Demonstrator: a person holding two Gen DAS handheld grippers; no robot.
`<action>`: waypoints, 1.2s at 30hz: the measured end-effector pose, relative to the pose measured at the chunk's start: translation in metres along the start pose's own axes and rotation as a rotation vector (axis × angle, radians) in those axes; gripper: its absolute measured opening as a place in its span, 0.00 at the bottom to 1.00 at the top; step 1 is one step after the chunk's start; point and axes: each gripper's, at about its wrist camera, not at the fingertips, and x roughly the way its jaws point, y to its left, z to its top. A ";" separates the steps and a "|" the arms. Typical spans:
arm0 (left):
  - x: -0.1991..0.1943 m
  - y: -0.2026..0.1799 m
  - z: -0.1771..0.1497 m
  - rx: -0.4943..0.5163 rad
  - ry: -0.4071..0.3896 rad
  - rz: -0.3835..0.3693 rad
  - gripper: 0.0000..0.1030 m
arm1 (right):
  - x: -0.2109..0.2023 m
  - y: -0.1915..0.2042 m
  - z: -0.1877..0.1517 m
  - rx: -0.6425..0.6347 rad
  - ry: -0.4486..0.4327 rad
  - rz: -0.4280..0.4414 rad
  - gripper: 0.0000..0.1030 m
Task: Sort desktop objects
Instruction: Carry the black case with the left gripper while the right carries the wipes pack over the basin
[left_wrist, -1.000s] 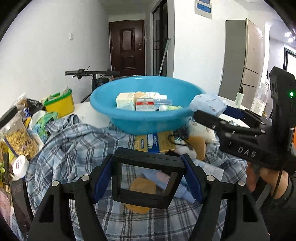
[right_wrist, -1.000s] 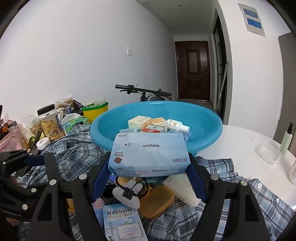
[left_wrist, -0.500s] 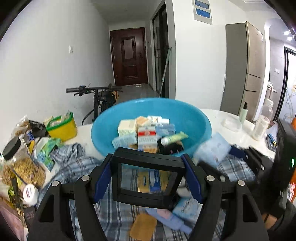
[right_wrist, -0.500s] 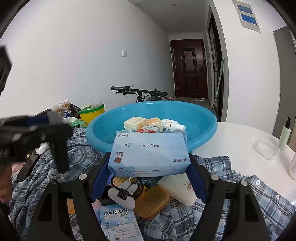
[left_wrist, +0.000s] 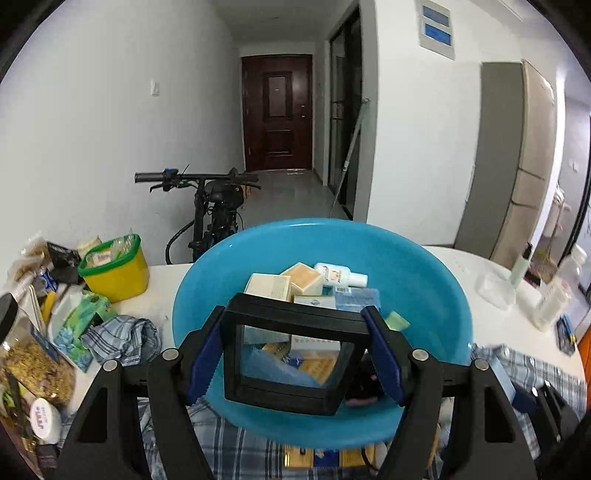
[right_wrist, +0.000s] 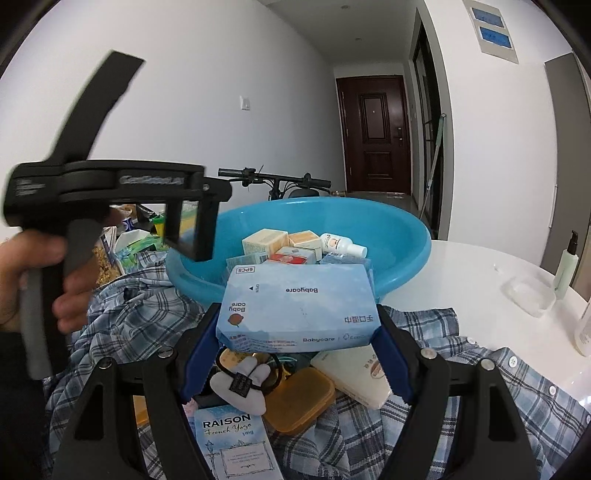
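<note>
**A white table, mostly under cloth**

We see a glossy white round table (right_wrist: 476, 273) bearing a wide blue plastic basin (right_wrist: 402, 236). Around the basin's near side spreads a crumpled blue-and-white plaid cloth (right_wrist: 491, 384). To the basin's right we find a clear shallow plastic container (right_wrist: 530, 295) and a pale green pump bottle (right_wrist: 566, 267); to its left, a yellow green-rimmed tub (left_wrist: 118, 271).

- We see the left gripper (right_wrist: 192, 229) smeared by motion blur, so its printed lettering cannot be read.
- The black frame (left_wrist: 291, 354) covers much of what lies in the blue basin (left_wrist: 424, 280).
- The wipes pack (right_wrist: 299, 310) hides the basin's near rim and part of the hair tie (right_wrist: 273, 373).
- The cereal jar (left_wrist: 26, 362) is cut by the picture's left edge.
</note>
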 end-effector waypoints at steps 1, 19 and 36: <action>0.004 0.003 0.000 -0.012 -0.001 -0.006 0.72 | 0.000 0.000 0.000 0.000 -0.002 0.000 0.74; -0.001 0.012 -0.005 -0.031 -0.024 -0.050 0.72 | 0.004 -0.003 0.010 -0.004 0.022 -0.008 0.74; -0.001 0.020 -0.007 -0.065 -0.010 -0.058 0.72 | 0.061 -0.026 0.094 -0.120 0.016 -0.076 0.74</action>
